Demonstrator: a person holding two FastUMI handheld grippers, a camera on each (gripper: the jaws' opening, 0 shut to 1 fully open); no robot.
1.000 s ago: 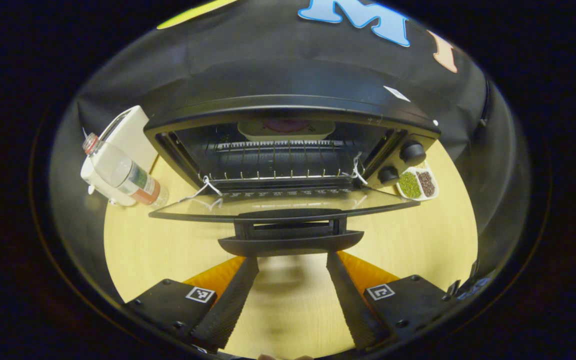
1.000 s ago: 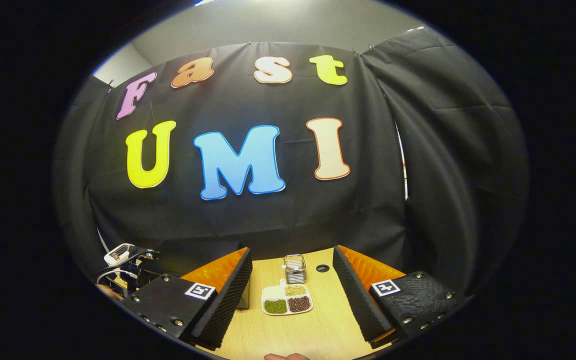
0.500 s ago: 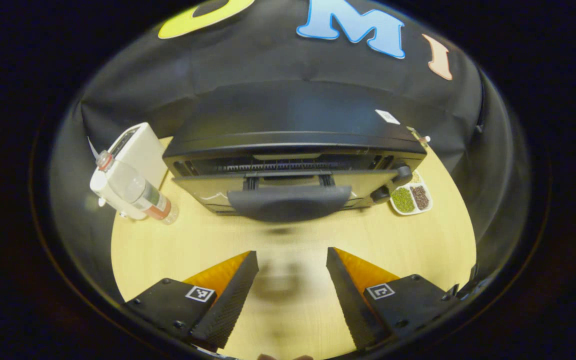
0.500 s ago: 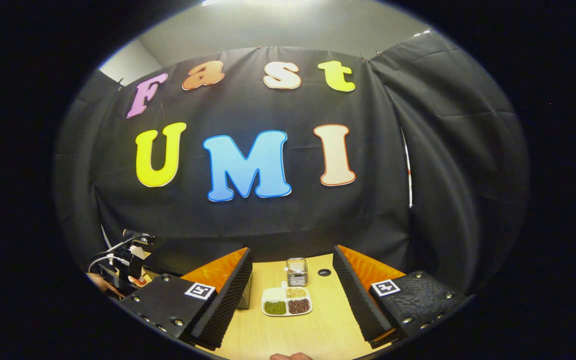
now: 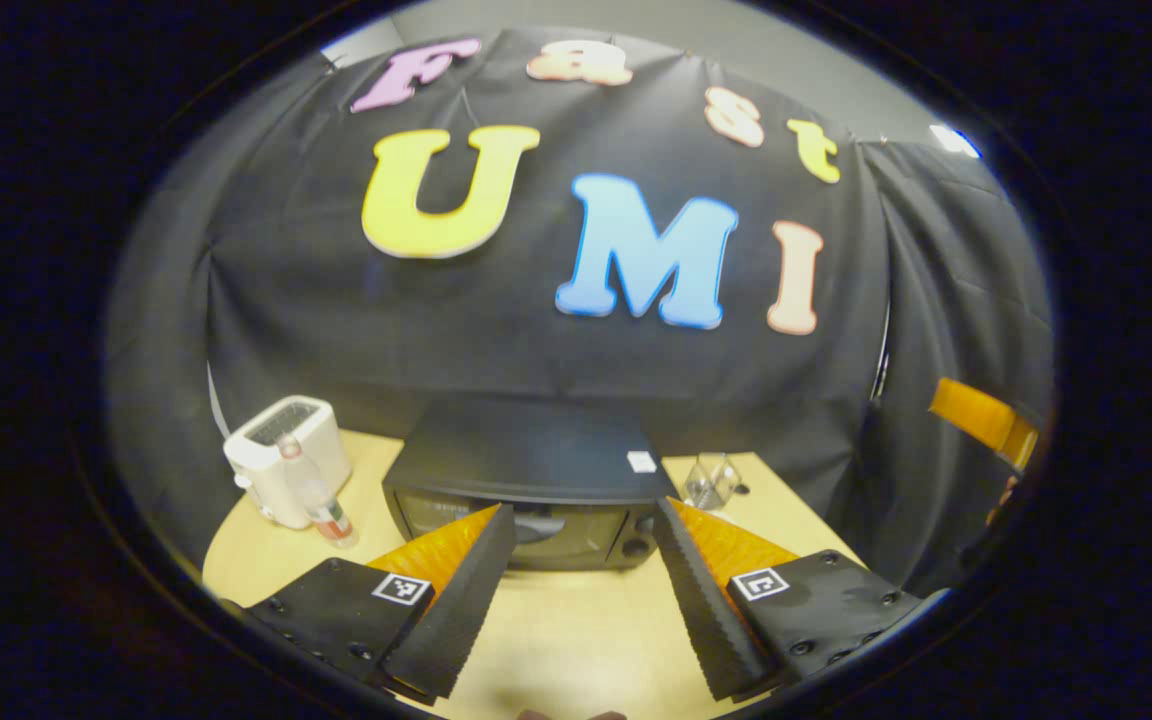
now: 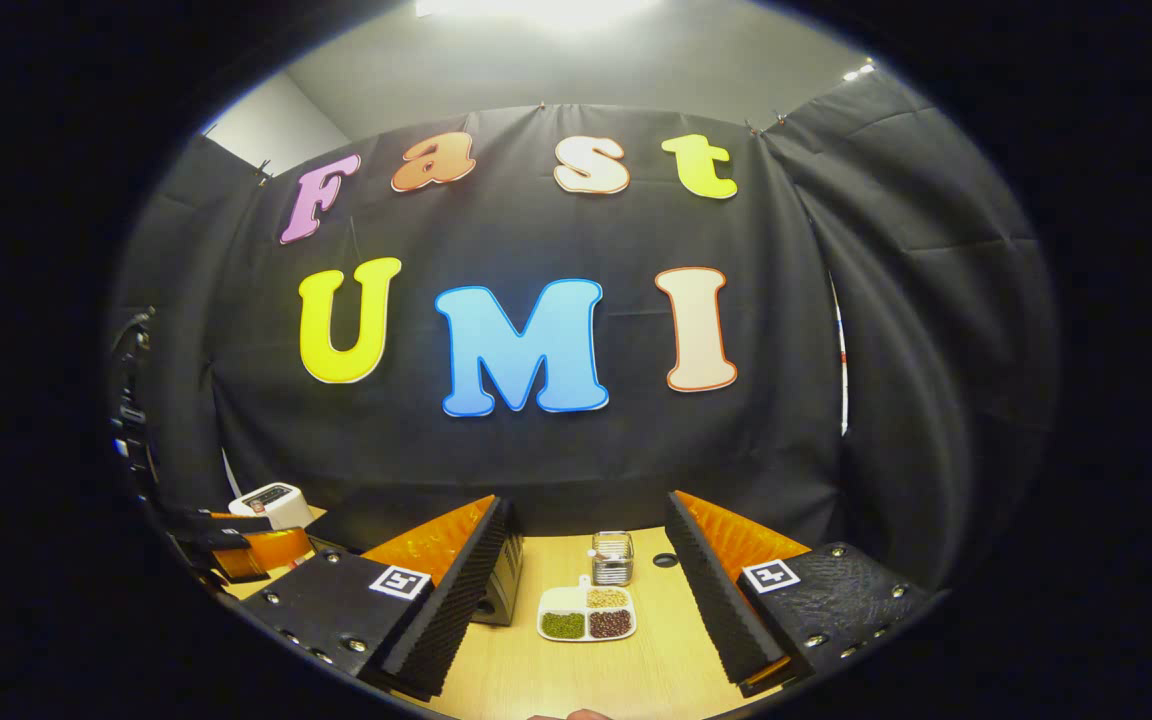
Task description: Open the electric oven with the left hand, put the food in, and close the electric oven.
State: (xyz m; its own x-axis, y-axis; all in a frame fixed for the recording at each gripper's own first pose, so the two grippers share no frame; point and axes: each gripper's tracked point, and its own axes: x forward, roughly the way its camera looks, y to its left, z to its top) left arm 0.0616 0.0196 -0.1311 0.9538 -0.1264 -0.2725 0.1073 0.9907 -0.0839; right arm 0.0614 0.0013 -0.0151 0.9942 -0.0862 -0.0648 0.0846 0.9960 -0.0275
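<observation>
Left tool [image 5: 581,600] is spread apart w/ nothing between, the closed oven [image 5: 526,490] just ahead on the worktop [image 5: 586,640]. Right tool [image 6: 586,610] also apart, a bean dish [image 6: 586,622] ahead.

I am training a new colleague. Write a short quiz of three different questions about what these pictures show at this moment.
1. True or false: the oven door is shut.
2. Which stands nearest the white toaster? A) divided dish B) bottle C) clear jar
3. Fill in: the jaws of the left gripper and the right gripper are ____.

Key: 1 true; 2 B; 3 open.
</observation>
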